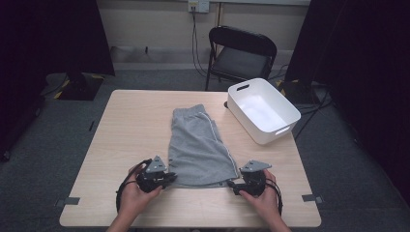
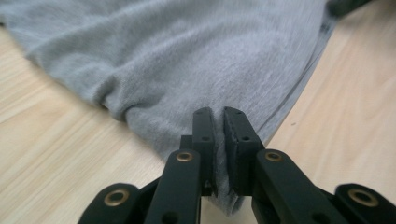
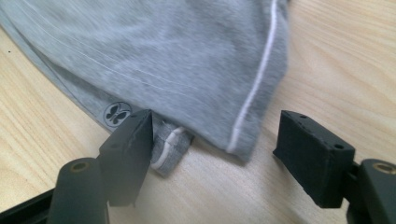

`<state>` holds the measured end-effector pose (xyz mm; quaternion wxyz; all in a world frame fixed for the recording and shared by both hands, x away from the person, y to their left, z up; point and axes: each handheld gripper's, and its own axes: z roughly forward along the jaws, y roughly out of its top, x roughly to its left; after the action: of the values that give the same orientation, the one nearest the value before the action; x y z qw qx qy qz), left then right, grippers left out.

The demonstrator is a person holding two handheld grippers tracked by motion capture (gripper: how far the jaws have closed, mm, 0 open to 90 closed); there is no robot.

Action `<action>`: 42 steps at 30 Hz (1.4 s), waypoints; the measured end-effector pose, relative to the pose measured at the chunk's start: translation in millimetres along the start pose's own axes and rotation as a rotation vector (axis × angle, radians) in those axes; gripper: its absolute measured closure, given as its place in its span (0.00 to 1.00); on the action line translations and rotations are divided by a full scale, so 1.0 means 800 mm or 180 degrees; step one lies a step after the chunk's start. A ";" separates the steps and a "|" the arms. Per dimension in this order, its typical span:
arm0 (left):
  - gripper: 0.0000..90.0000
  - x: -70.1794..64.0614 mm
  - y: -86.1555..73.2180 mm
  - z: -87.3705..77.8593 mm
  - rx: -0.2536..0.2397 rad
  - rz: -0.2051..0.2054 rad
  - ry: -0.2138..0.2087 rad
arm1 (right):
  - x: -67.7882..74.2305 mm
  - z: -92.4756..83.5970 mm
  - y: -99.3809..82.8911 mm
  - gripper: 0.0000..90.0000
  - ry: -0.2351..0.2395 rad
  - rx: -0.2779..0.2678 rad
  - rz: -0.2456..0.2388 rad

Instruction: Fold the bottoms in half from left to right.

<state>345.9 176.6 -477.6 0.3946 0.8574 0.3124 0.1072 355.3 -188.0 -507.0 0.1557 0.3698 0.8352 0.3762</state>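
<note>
Grey shorts (image 1: 199,145) with white side piping lie flat in the middle of the wooden table (image 1: 130,121), hem edge towards the person. My left gripper (image 1: 170,178) is at the near left corner of the shorts (image 2: 187,65); its jaws are shut on a pinch of the grey fabric (image 2: 219,126). My right gripper (image 1: 231,185) is at the near right corner. Its jaws stand wide open, one on each side of the corner of the shorts (image 3: 187,70), with the white piping (image 3: 254,88) and a small butterfly logo (image 3: 116,113) in sight. Neither pad (image 3: 308,149) presses on the cloth.
A white plastic bin (image 1: 262,110) stands empty at the back right of the table. A black folding chair (image 1: 240,50) is behind the table. Dark curtains flank both sides. Bare tabletop lies left of the shorts and along the near edge.
</note>
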 end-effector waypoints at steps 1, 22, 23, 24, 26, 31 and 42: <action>0.94 0.002 -0.002 -0.005 -0.0008 -0.0011 0.0018 | 0.000 0.000 0.000 0.31 -0.0003 -0.0005 0.0000; 0.93 0.014 -0.033 -0.020 0.0234 -0.0256 0.0060 | 0.004 -0.019 0.026 0.52 0.0295 -0.0278 0.0133; 0.92 0.014 -0.032 -0.020 0.0237 -0.0260 0.0051 | 0.002 -0.016 0.028 0.53 0.0281 -0.0279 0.0180; 0.88 0.014 -0.032 -0.020 0.0233 -0.0273 0.0049 | -0.001 -0.011 0.031 0.54 0.0288 -0.0263 0.0221; 0.78 0.015 -0.030 -0.021 0.0184 -0.0320 0.0089 | -0.004 -0.002 0.034 0.57 0.0298 -0.0231 0.0246; 0.48 0.028 -0.020 -0.023 -0.0056 -0.0403 0.0260 | 0.003 0.017 0.042 0.73 0.0364 -0.0120 0.0145; 0.80 0.032 -0.025 -0.002 0.0195 -0.0374 0.0254 | 0.020 0.022 0.028 0.91 0.0490 0.0048 0.0026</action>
<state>356.3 203.2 -492.9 0.3610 0.8444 0.3808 0.1084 365.6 -157.4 -502.0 0.0866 0.3443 0.8460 0.3979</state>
